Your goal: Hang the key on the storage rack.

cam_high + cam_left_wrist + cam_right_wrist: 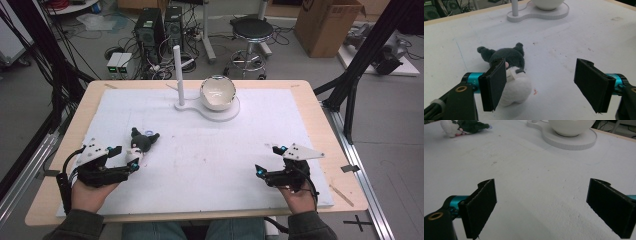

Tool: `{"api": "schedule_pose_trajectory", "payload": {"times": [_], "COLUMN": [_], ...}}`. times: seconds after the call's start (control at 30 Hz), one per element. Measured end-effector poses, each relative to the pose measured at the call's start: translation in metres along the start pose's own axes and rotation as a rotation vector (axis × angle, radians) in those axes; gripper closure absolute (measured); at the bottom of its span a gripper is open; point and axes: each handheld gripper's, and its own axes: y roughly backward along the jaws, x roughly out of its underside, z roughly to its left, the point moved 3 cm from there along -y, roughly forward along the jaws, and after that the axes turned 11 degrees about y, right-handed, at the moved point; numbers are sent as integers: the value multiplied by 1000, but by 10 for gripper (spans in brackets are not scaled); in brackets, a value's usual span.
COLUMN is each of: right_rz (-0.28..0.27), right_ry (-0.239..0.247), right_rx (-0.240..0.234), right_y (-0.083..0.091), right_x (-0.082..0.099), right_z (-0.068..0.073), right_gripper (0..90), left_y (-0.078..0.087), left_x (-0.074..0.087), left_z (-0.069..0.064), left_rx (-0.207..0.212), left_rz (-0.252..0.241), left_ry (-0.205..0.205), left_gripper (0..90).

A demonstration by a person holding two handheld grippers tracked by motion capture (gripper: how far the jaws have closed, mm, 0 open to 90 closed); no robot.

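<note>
Wooden table (325,131) carrying a white foam board (210,150) across most of its top.

White flat stand (220,112) with an upright post (179,75), at 12 o'clock on the board; a white round bowl (218,92) sits on it.

Left gripper (134,156), at 8 o'clock: jaws spread wide, holding nothing.

Right gripper (267,159), at 4 o'clock: jaws spread wide over bare board.

Dark grey and white plush toy (509,72), lying on the board touching the left gripper's left-hand jaw, at 9 o'clock.
</note>
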Motion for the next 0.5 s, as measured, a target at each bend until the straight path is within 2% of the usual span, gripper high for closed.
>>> {"api": "schedule_pose_trajectory", "payload": {"times": [0.17, 0.27, 0.3, 0.5], "right_rz": [-2, -3, 0, -5], "right_ry": [2, 2, 0, 1], "right_rx": [-2, -4, -4, -4], "right_y": [-1, -1, 0, 0], "right_x": [-1, -1, 0, 0], "right_z": [0, 0, 0, -2], "right_gripper": [87, 87, 87, 87], "left_y": [-9, -12, -14, -23], "left_x": [-8, -12, -16, -20], "left_z": [4, 6, 9, 12], "left_rx": [-24, -23, -35, -59], "left_rz": [10, 10, 8, 25], "left_ry": [2, 14, 22, 29], "left_gripper": [269, 269, 269, 271]}}
